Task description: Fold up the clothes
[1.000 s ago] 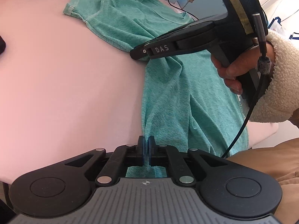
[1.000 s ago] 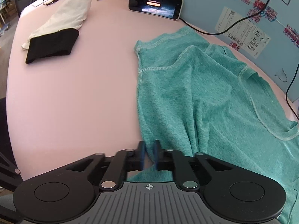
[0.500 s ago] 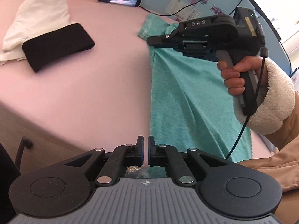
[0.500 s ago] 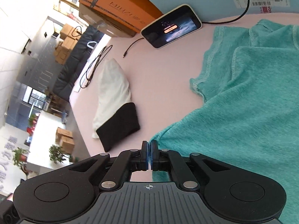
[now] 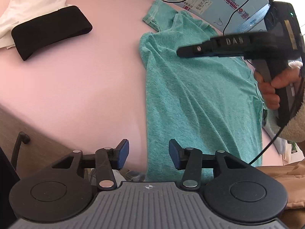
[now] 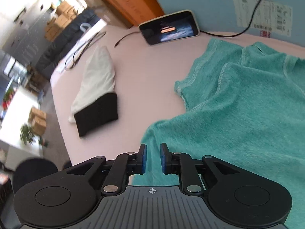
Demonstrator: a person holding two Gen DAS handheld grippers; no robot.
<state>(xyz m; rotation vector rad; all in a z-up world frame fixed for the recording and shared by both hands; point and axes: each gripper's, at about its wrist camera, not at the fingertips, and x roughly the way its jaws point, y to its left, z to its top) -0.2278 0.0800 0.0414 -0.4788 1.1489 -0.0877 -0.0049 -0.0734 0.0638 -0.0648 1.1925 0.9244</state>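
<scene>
Shirt: teal shirt [image 5: 200, 99] lies flat on the pink tabletop [image 5: 85, 80], ahead of both tools
Left tool [image 5: 148, 155]: jaws just opened — released; hem edge beneath
Right tool [image 6: 152, 157]: just parting — gripping nothing; above the shirt's fold
Beyond: black-and-white cloth [image 5: 49, 30]; phone [image 6: 169, 29]

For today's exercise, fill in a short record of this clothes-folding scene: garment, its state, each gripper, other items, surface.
garment: teal T-shirt
state: one side folded over, lying on the table, released
left gripper: jaws just opened, nothing pinched
right gripper: jaws just opened, shirt edge beneath, not gripped
other items: black cloth on white cloth; phone
surface: pink table
</scene>
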